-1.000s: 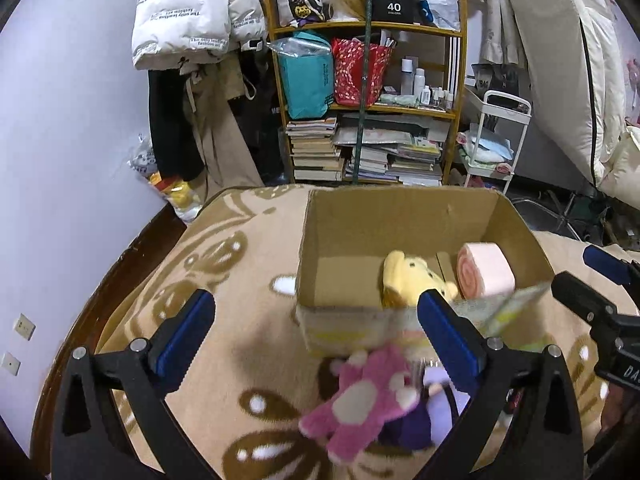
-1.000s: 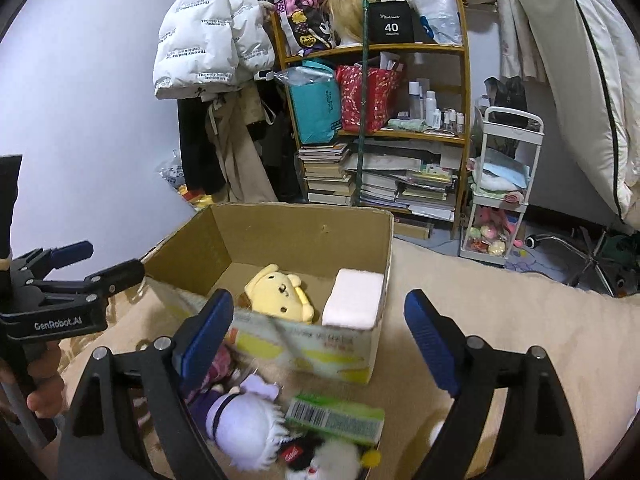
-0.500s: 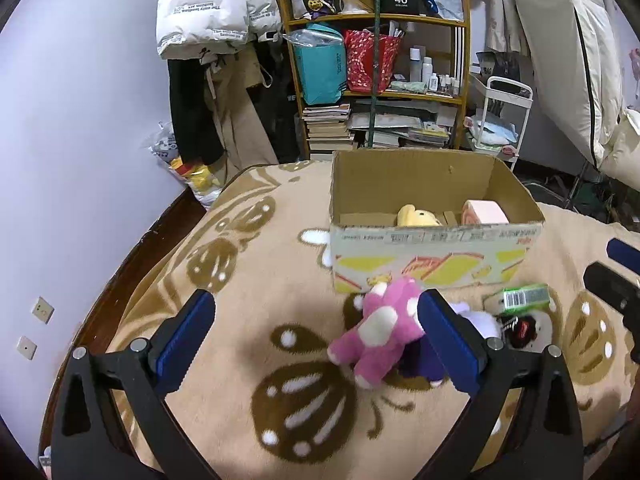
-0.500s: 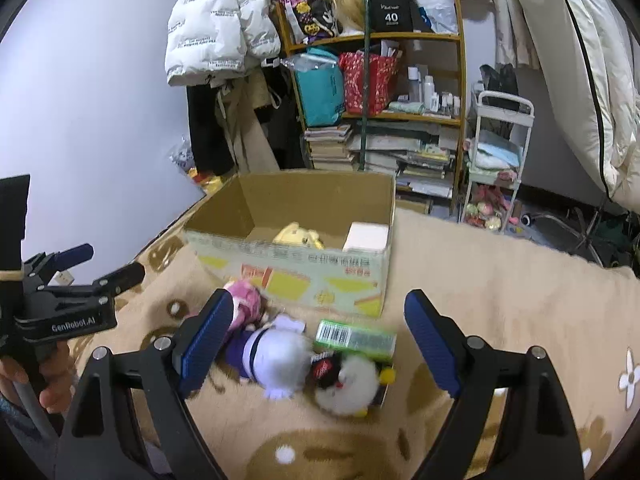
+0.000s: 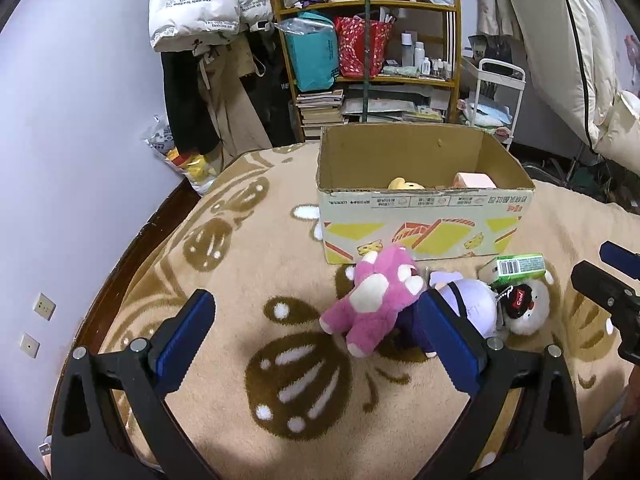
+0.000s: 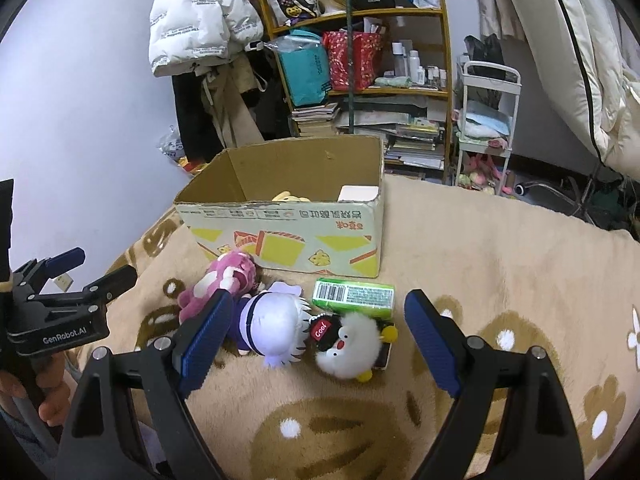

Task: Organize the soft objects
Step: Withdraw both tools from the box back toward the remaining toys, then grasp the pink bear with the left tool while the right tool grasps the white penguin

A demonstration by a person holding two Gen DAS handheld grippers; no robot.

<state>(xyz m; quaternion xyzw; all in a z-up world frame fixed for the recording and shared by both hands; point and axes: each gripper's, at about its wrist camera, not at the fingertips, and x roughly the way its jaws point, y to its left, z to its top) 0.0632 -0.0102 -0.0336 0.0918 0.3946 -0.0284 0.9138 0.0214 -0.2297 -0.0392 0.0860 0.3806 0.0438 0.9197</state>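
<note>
An open cardboard box (image 5: 424, 220) (image 6: 288, 236) stands on the beige blanket, with a yellow plush (image 5: 405, 184) and a pink-and-white roll plush (image 5: 472, 179) inside. In front of it lie a pink plush bear (image 5: 374, 304) (image 6: 224, 280), a white-haired doll (image 5: 470, 306) (image 6: 276, 324), a fluffy white plush with a black cap (image 5: 526, 308) (image 6: 348, 344) and a green packet (image 5: 518, 267) (image 6: 354, 296). My left gripper (image 5: 316, 334) hangs open above the blanket, just short of the pink bear. My right gripper (image 6: 316, 332) is open over the doll and the white plush, holding nothing.
A wooden shelf (image 5: 372, 52) packed with bags, books and bottles stands behind the box. Coats and a white puffer jacket (image 5: 196, 0) hang at the left wall. A white trolley (image 6: 486, 120) stands at the right. The bed's wooden edge (image 5: 132, 248) runs along the left.
Both grippers have drawn back from the box towards me; the box looks smaller and the toys in front of it have come fully into view. Both stayed open.
</note>
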